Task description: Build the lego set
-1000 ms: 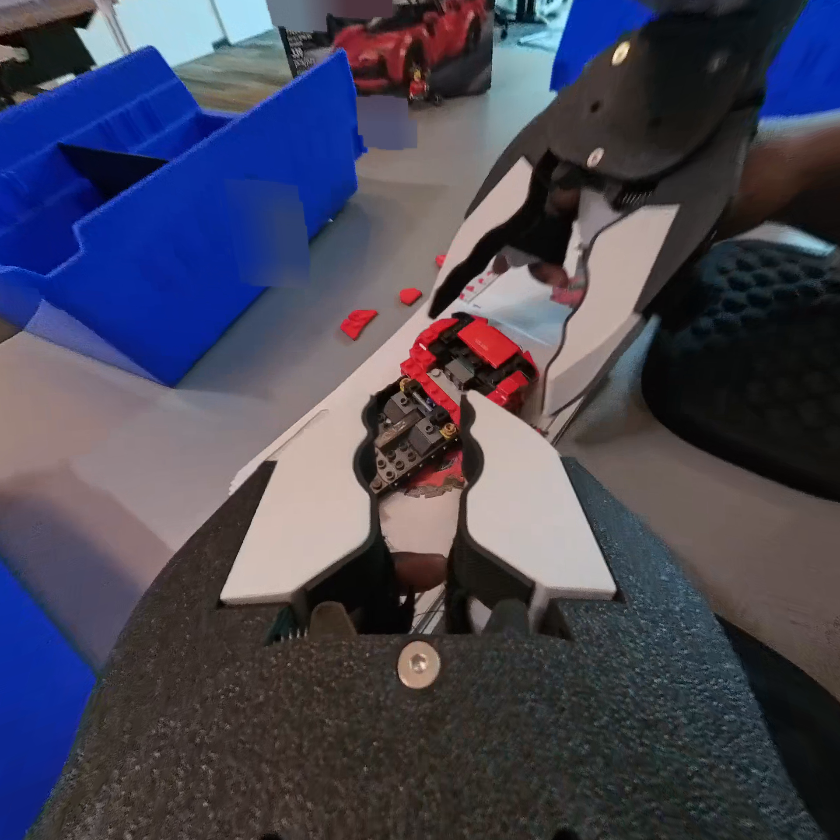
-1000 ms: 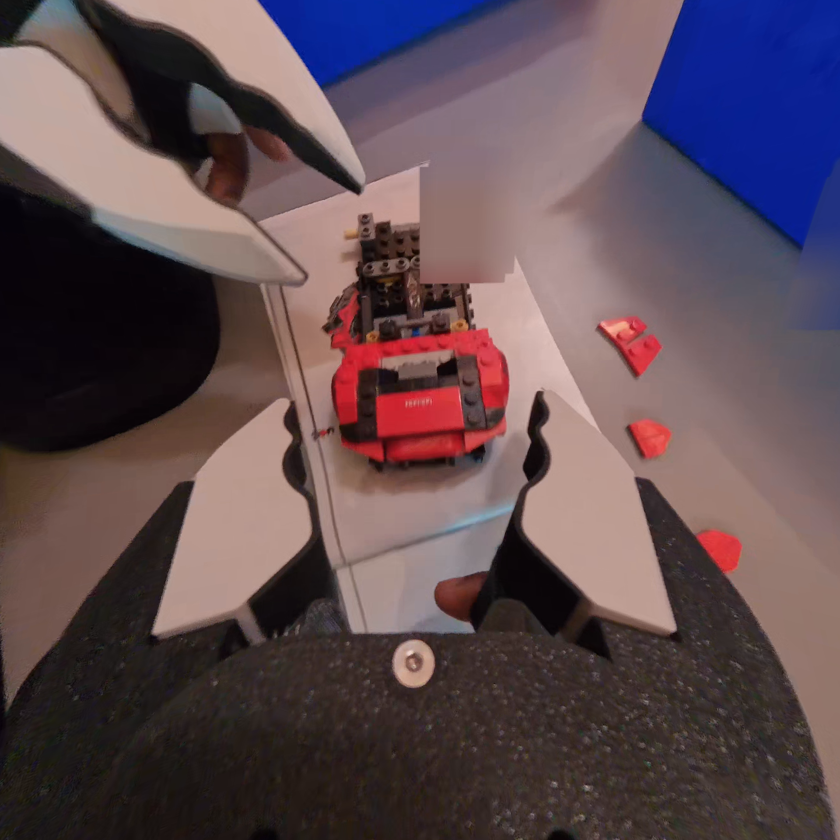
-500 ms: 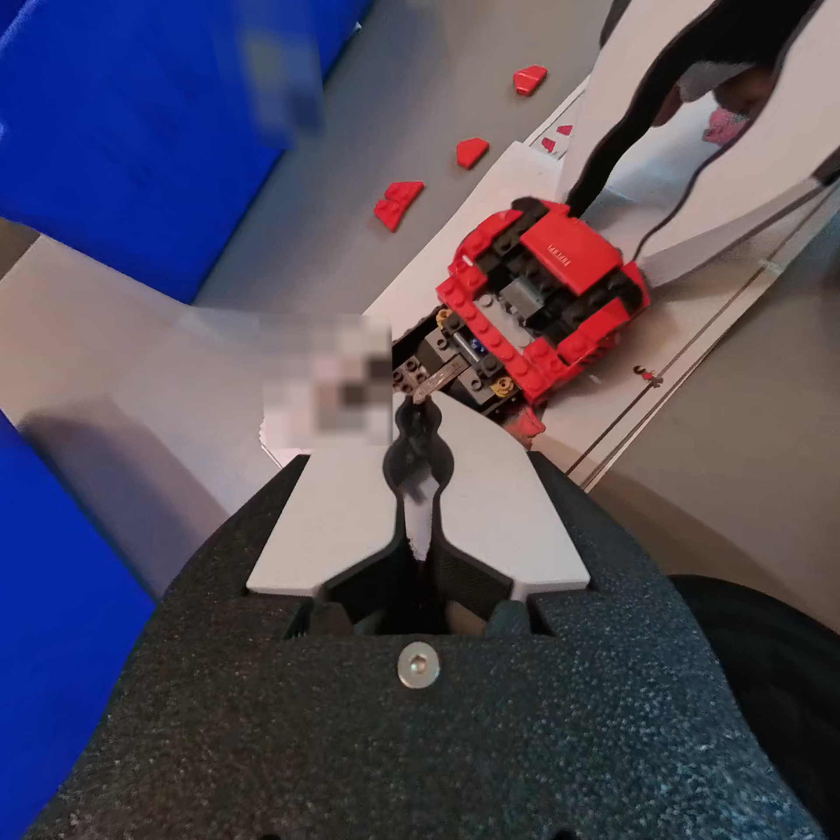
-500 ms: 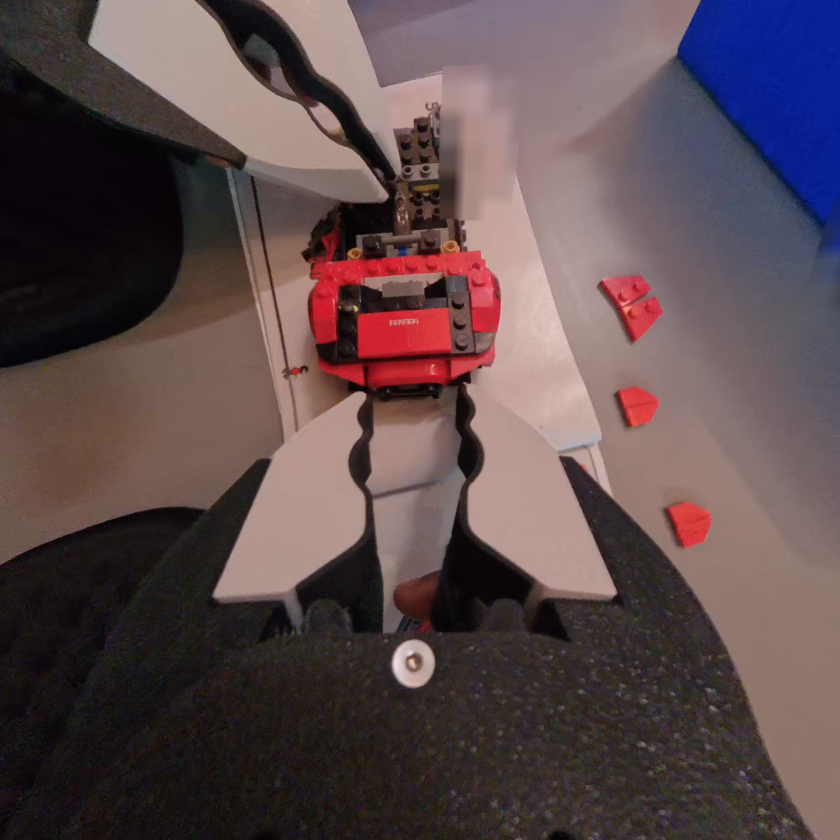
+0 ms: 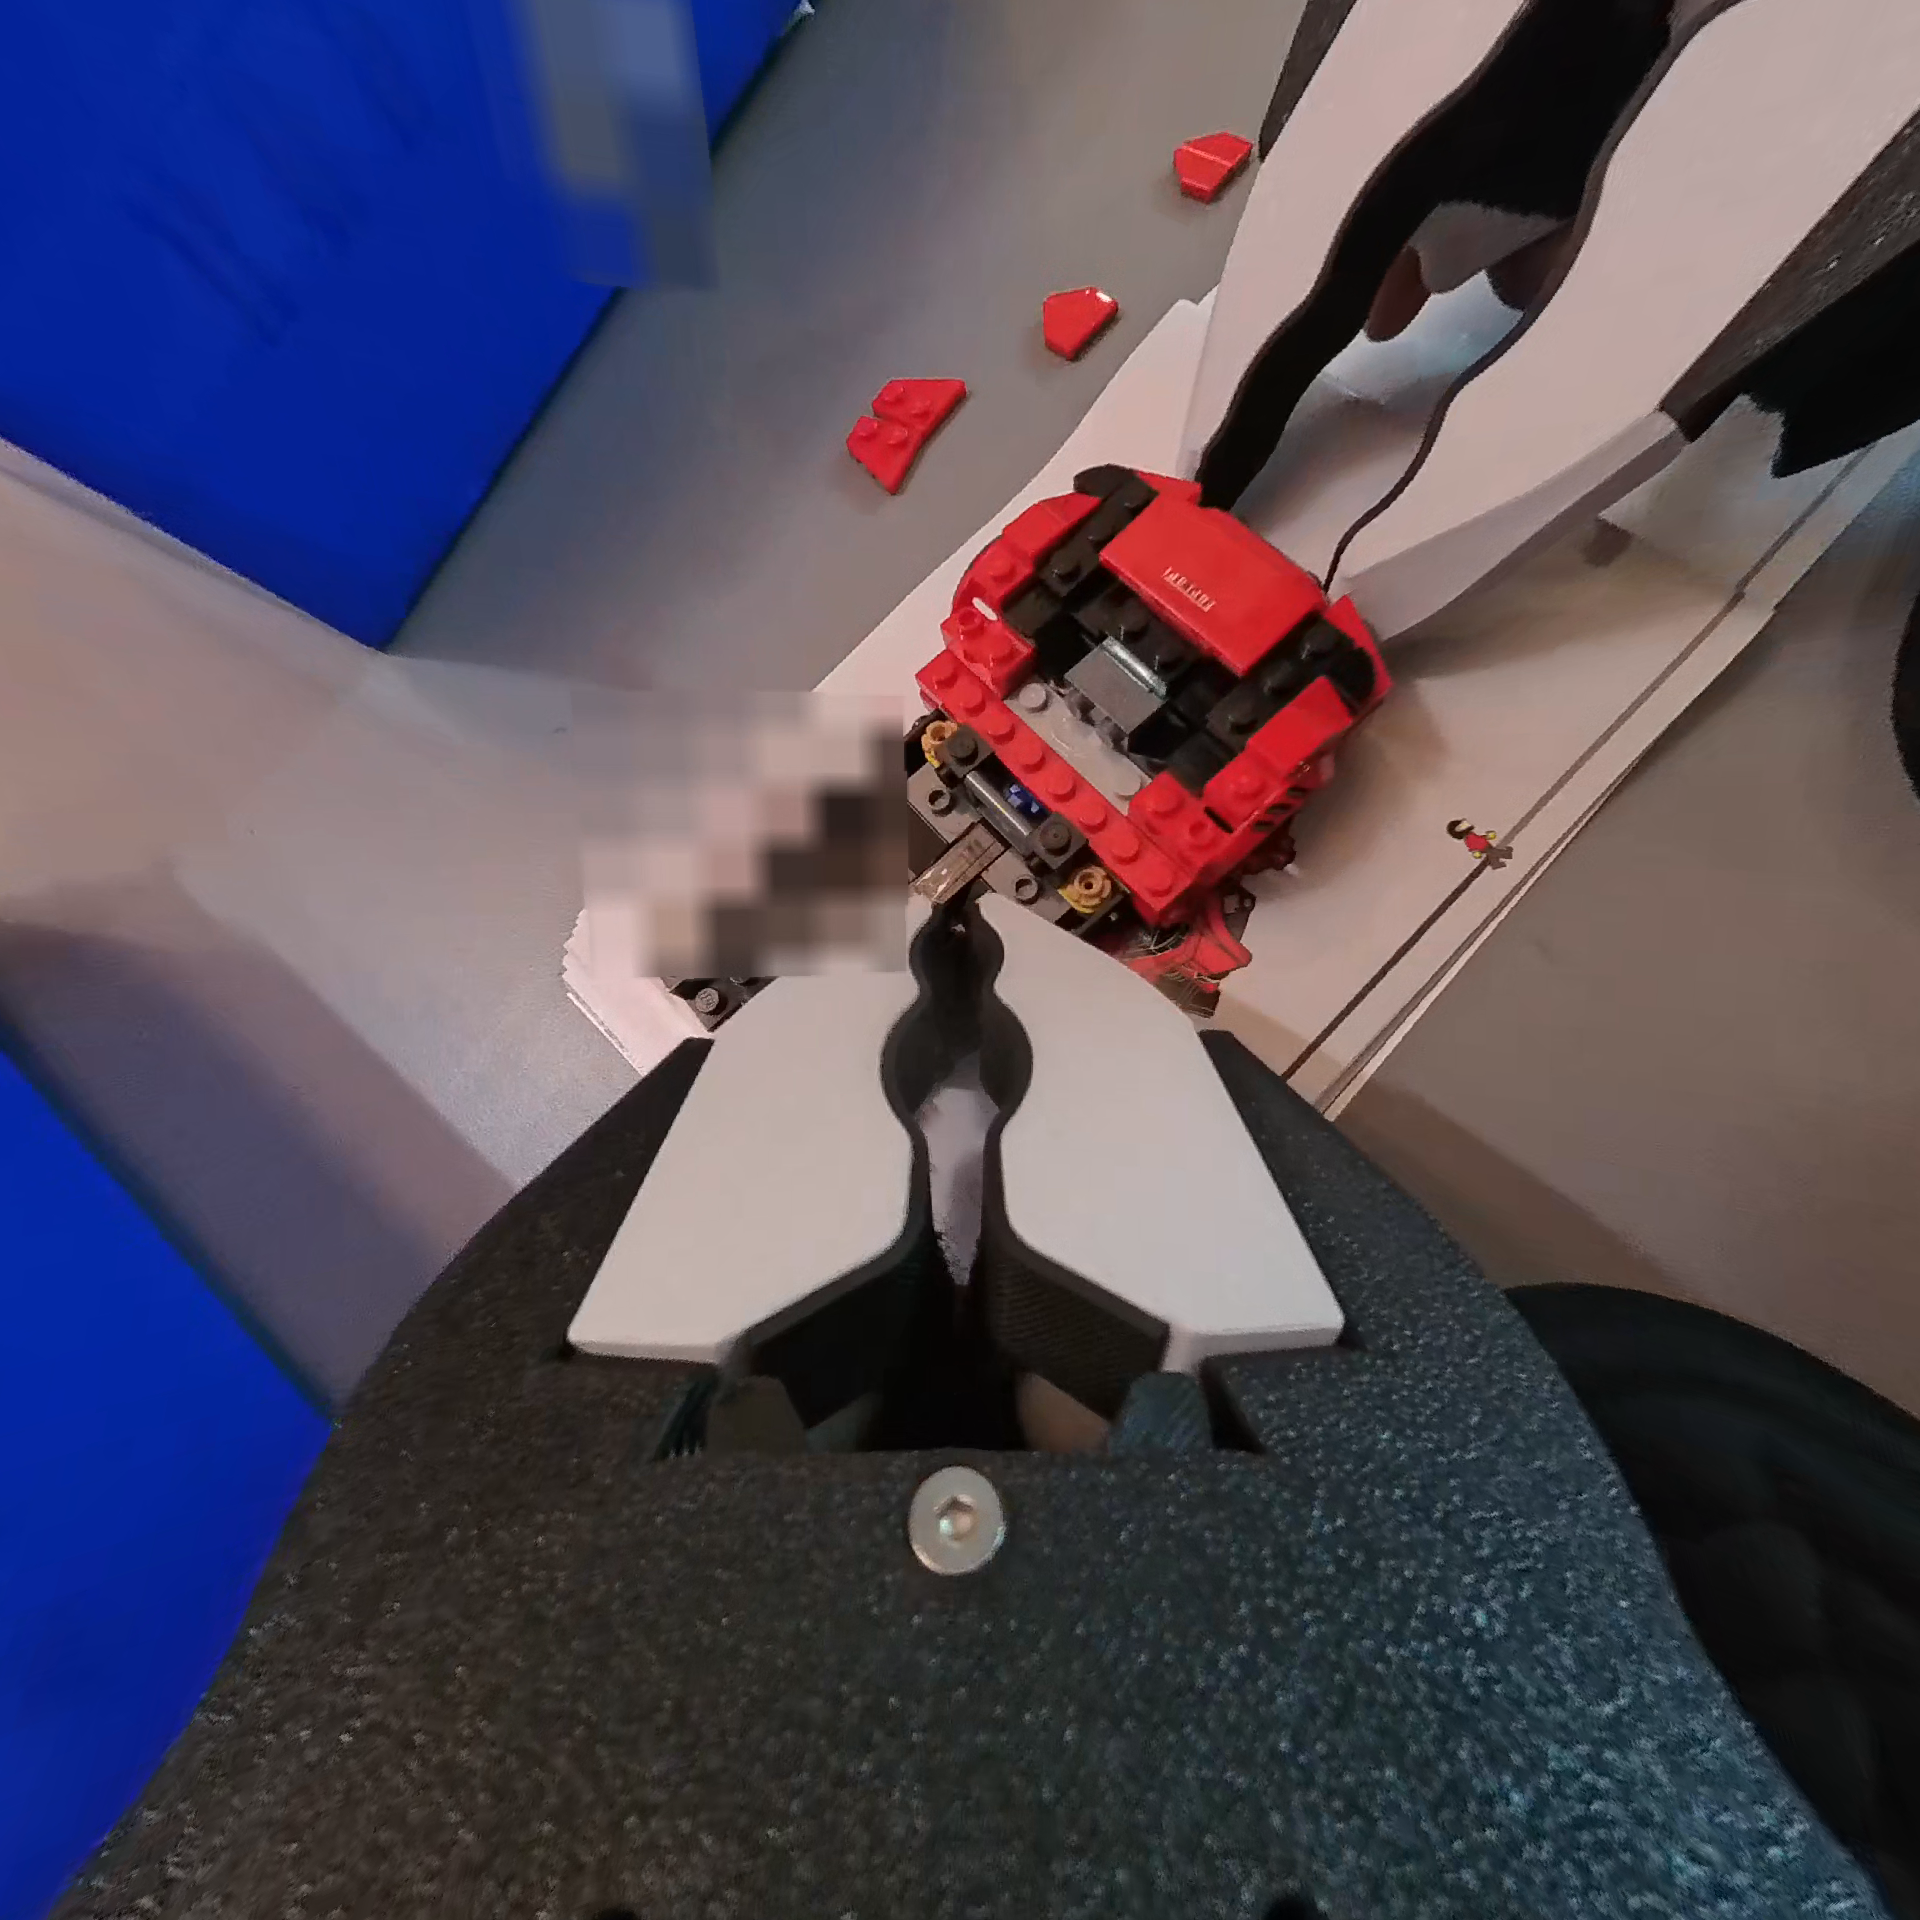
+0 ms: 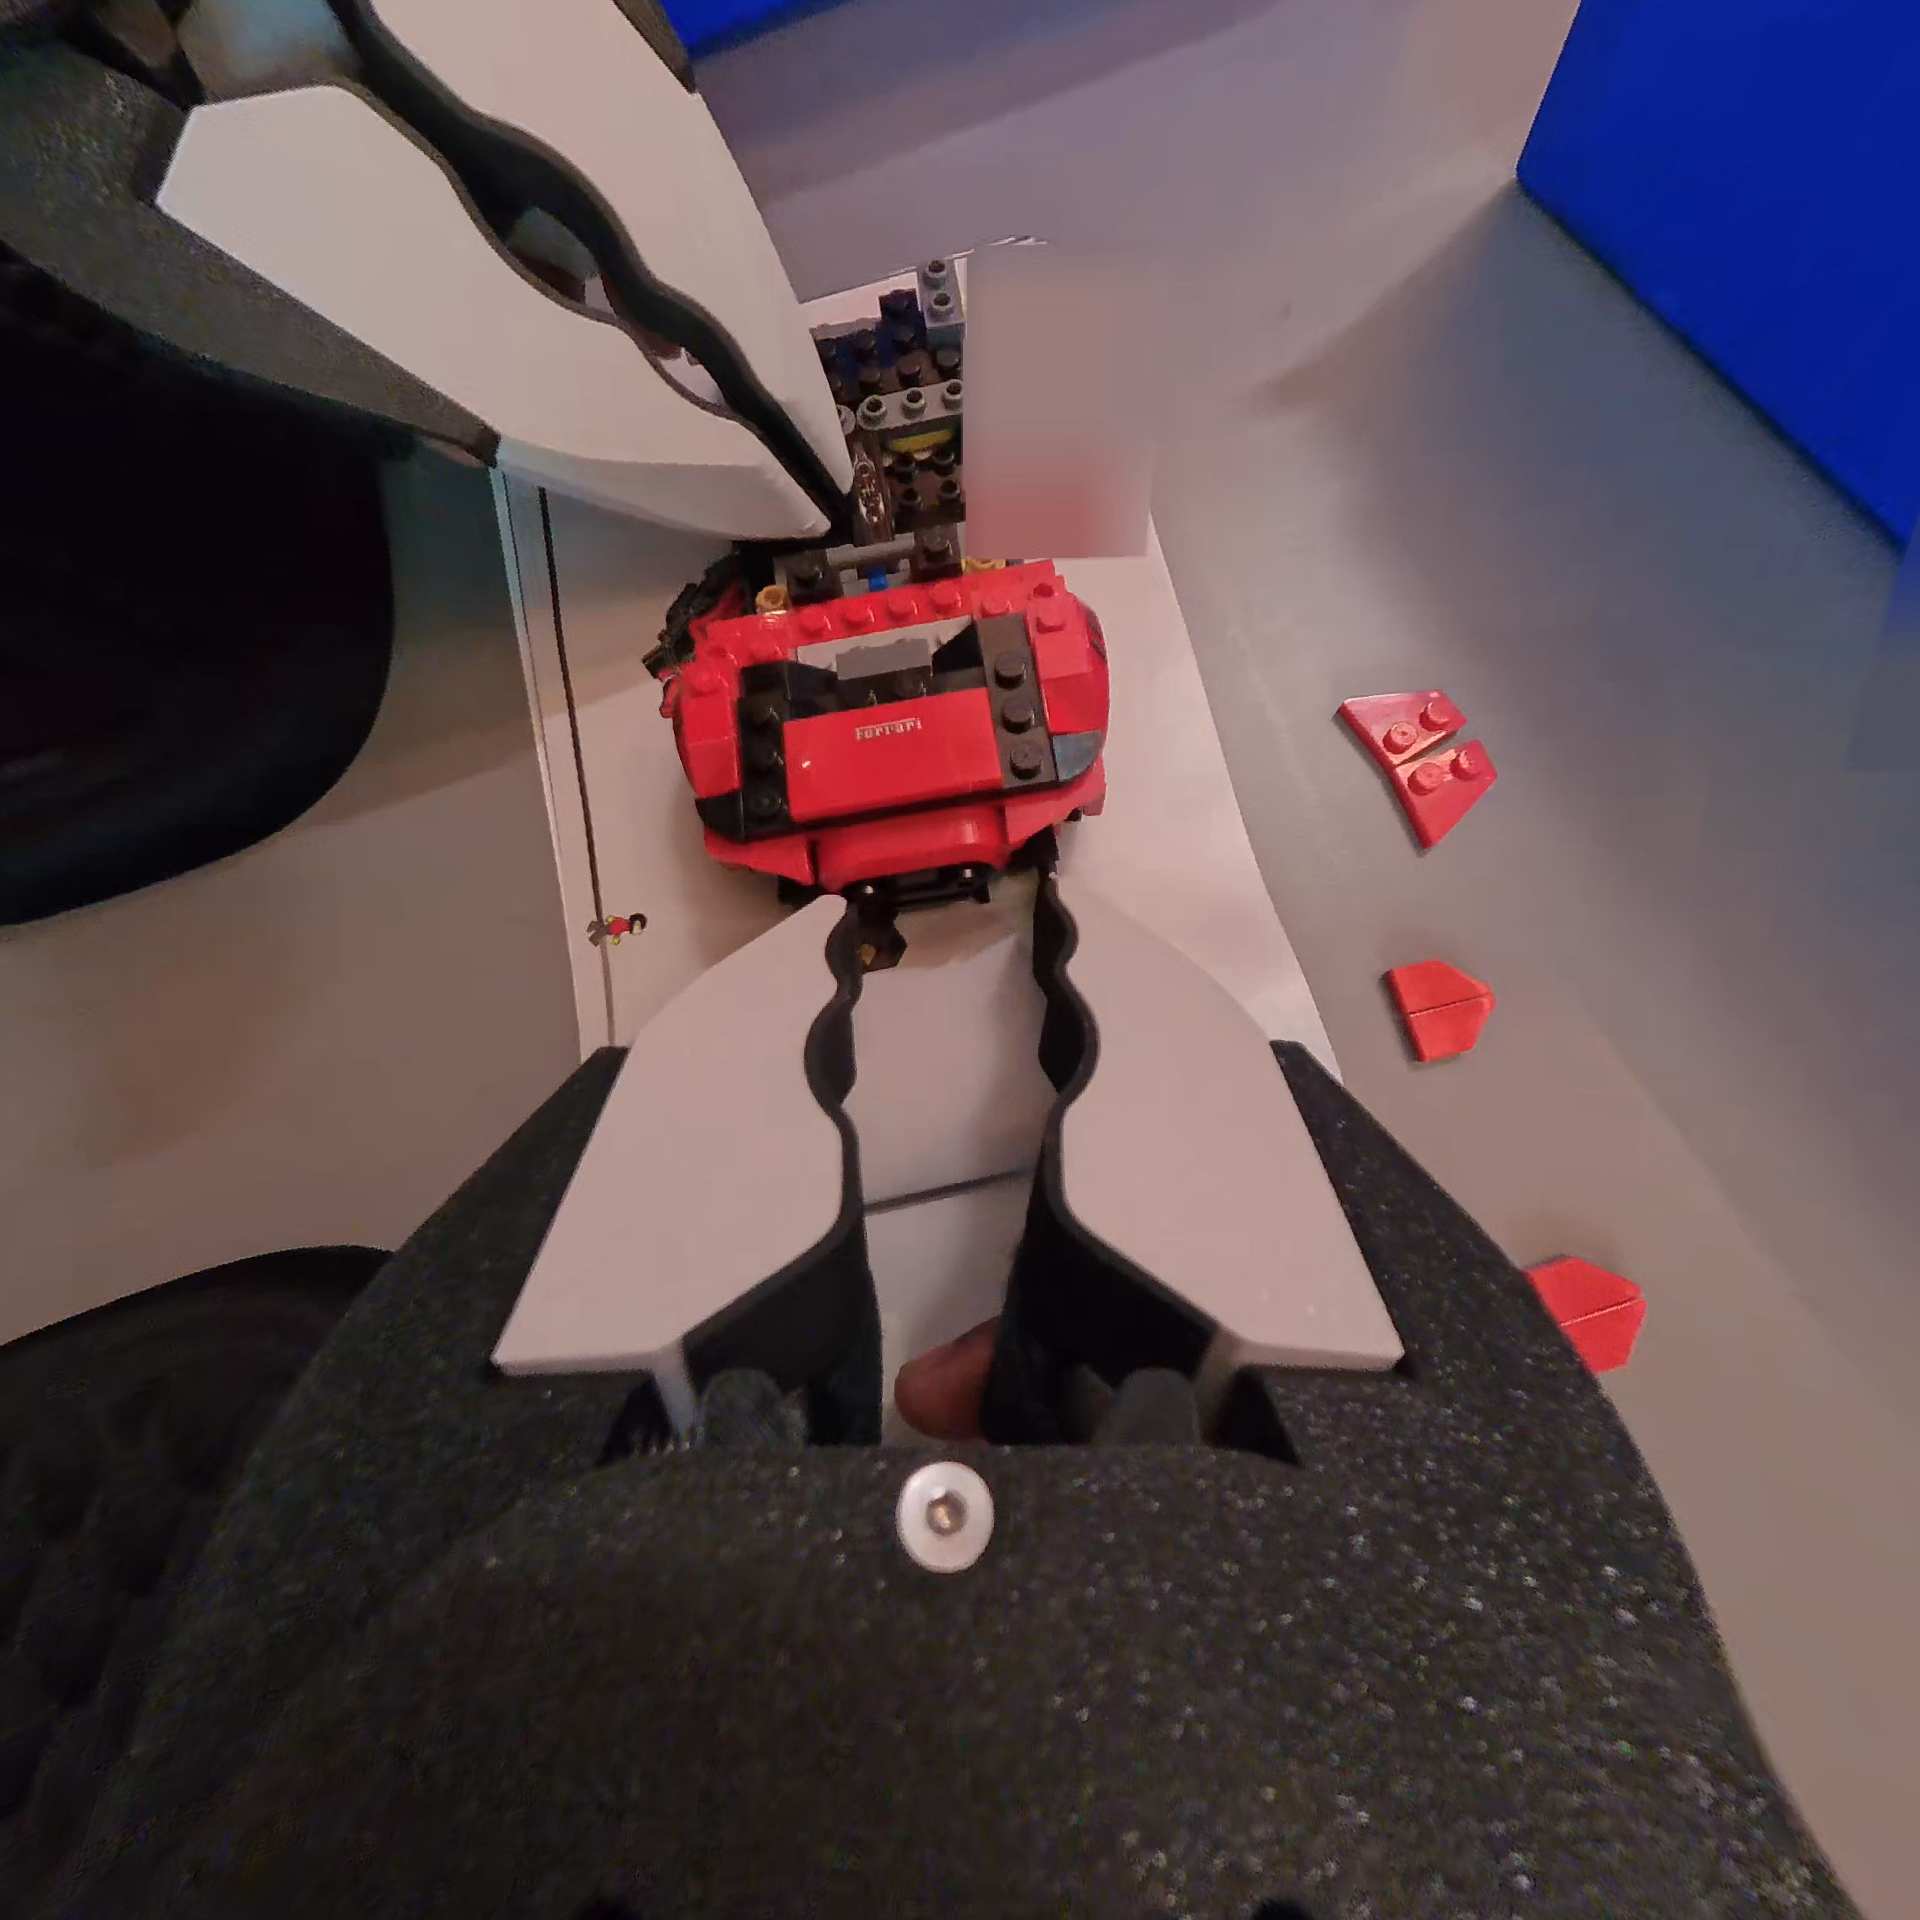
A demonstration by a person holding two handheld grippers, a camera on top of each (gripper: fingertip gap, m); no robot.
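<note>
Left gripper (image 5: pixel 961 920) pinched closed, frame centre, on car's (image 5: pixel 1143 707) flat strip; right gripper (image 6: pixel 945 914) spread at bumper. Hard push could pop loose bricks.

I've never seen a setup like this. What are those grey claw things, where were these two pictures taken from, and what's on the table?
A person holds a two-finger gripper in each hand, and each gripper carries a camera looking forward along it. One picture comes from the left gripper, the other from the right gripper. Between them a half-built red and black toy brick car sits on a white instruction booklet on a grey table. Loose red wedge-shaped bricks lie beside it. The right gripper is open at the car's rear. The left gripper is shut at the car's dark front, maybe pinching a part.
</note>
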